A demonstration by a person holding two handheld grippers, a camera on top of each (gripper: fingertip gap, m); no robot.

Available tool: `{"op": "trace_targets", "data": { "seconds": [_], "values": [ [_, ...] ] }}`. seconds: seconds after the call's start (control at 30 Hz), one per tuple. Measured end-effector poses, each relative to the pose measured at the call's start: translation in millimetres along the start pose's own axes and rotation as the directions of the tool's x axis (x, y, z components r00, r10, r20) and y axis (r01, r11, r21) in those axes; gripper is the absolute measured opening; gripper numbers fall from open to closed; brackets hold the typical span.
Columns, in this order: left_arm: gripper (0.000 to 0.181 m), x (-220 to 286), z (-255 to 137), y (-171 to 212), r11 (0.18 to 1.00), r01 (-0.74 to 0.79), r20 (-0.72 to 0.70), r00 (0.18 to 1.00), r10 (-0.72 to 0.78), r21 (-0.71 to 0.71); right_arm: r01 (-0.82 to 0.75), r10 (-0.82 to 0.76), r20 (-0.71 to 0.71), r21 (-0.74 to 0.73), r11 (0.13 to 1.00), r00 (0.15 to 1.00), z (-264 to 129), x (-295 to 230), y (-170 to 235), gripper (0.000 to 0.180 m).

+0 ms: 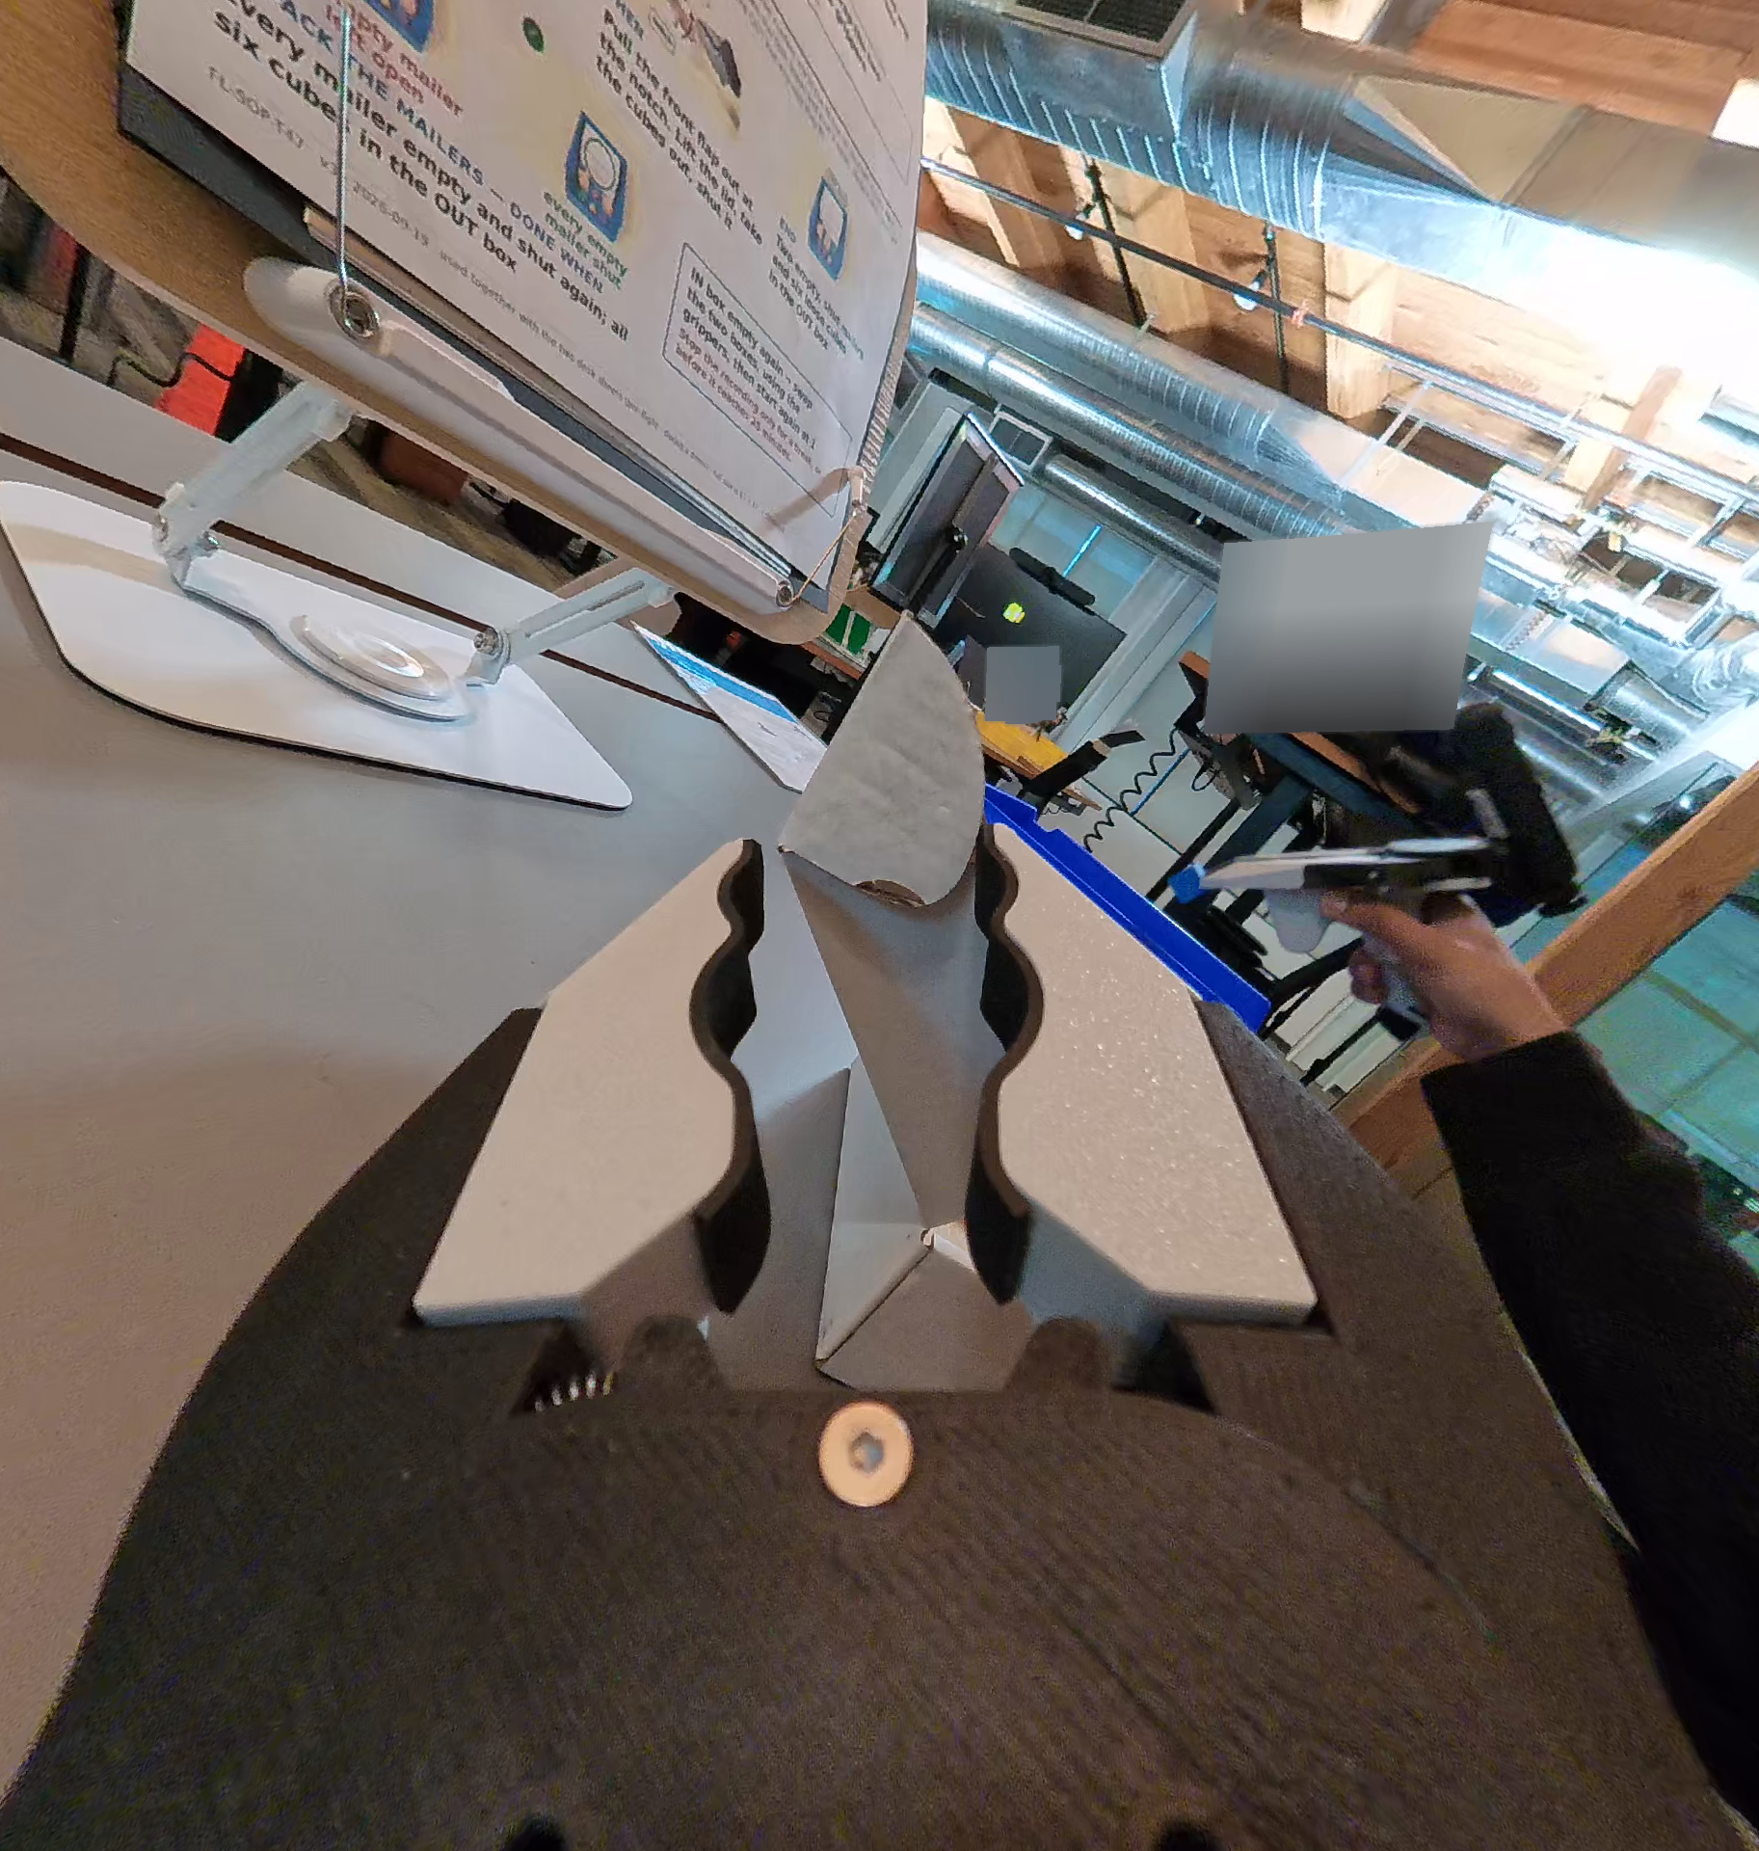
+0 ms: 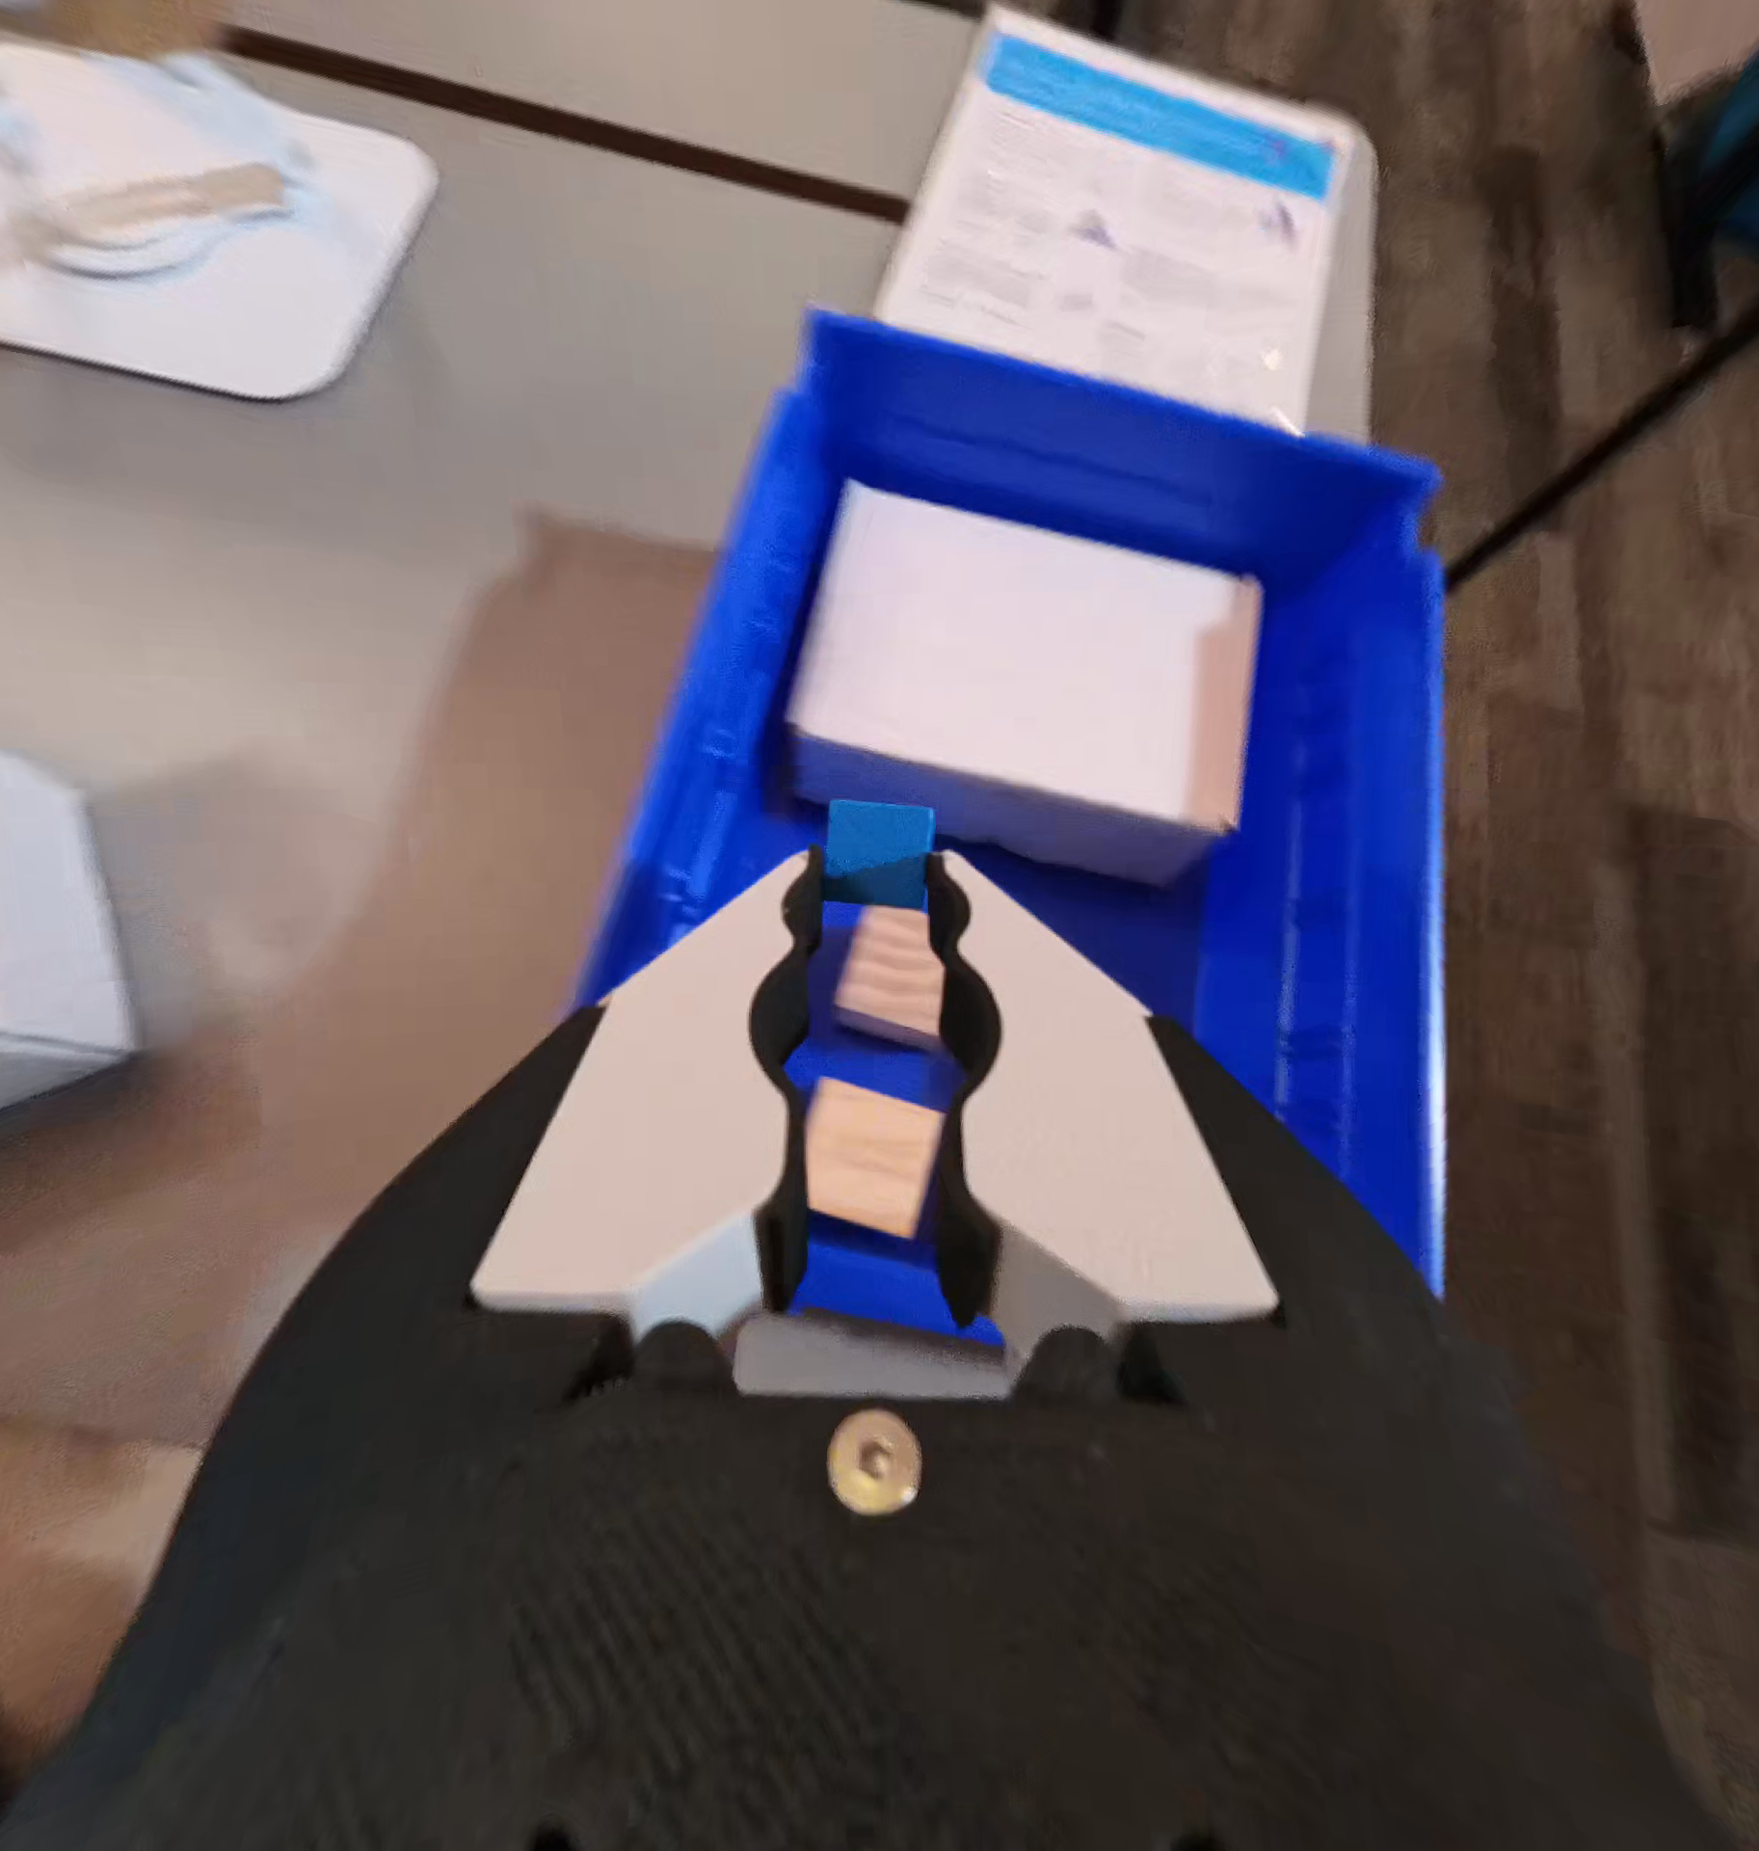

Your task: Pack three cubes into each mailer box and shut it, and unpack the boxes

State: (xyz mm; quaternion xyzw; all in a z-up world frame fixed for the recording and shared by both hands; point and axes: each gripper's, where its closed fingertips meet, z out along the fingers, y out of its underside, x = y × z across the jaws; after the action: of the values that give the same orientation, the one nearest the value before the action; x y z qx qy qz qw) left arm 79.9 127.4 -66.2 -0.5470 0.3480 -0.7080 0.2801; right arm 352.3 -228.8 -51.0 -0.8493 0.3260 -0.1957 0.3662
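My left gripper (image 1: 870, 962) was clamped on the raised white flap (image 1: 890, 801) of a mailer box, held up off the grey table (image 1: 154, 1002). My right gripper (image 2: 875, 881) pinched a blue cube (image 2: 877, 856) at its fingertips over the blue bin (image 2: 1356, 801), which sat at the table's far right corner. In the bin lay a shut white mailer box (image 2: 1025, 671) and two wooden cubes (image 2: 870, 1152).

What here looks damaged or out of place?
Little. The flap of the white mailer box in the left gripper has a small torn spot at its edge. In the blue bin, two wooden cubes lie loose beside a shut mailer.
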Motion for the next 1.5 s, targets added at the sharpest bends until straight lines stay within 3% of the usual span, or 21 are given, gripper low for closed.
{"op": "trace_targets", "data": {
  "seconds": [0.17, 0.4, 0.87, 1.03, 1.13, 1.27, 1.43, 1.5],
  "values": [
    [0.042, 1, 1, 0, 1.0, -0.012, 0.006, 1.0, 0.012, 0.002, -0.101, 0.086, -0.142, -0.101, 0.99, 0.986, 28, 65, 59, 0.02],
    [0.041, 0, -1, 0, 1.0, -0.007, 0.009, 1.0, 0.007, 0.002, -0.125, 0.075, -0.219, -0.223, 0.967, 0.973, 55, 84, 99, 0.019],
    [0.04, -3, -1, 0, 1.0, -0.001, 0.016, 1.0, 0.001, 0.001, -0.13, 0.078, -0.216, -0.239, 0.962, 0.973, 68, 90, 114, 0.021],
    [0.04, -2, -1, 0, 1.0, -0.007, 0.016, 1.0, 0.007, 0.002, -0.113, 0.079, -0.206, -0.158, 0.981, 0.975, 51, 83, 87, 0.029],
    [0.04, -1, -1, 0, 1.0, -0.013, 0.015, 1.0, 0.013, 0.002, -0.066, 0.064, -0.08, -0.018, 0.998, 0.995, 38, 45, 41, 0.03],
    [0.04, -1, -1, -1, 1.0, -0.021, 0.013, 1.0, 0.021, 0.001, -0.022, -0.016, 0.201, 0.189, 0.982, 0.98, 22, -51, -25, 0.026],
    [0.041, 2, -1, 1, 0.998, -0.058, -0.004, 0.998, 0.058, -0.014, -0.059, -0.121, 0.594, 0.275, 0.96, 0.795, 28, -199, -50, 0.027],
    [0.041, 4, -1, 3, 0.997, -0.069, -0.011, 0.998, 0.069, -0.021, -0.091, -0.13, 0.685, 0.277, 0.956, 0.717, 35, -244, -47, 0.044]
  ]
}}
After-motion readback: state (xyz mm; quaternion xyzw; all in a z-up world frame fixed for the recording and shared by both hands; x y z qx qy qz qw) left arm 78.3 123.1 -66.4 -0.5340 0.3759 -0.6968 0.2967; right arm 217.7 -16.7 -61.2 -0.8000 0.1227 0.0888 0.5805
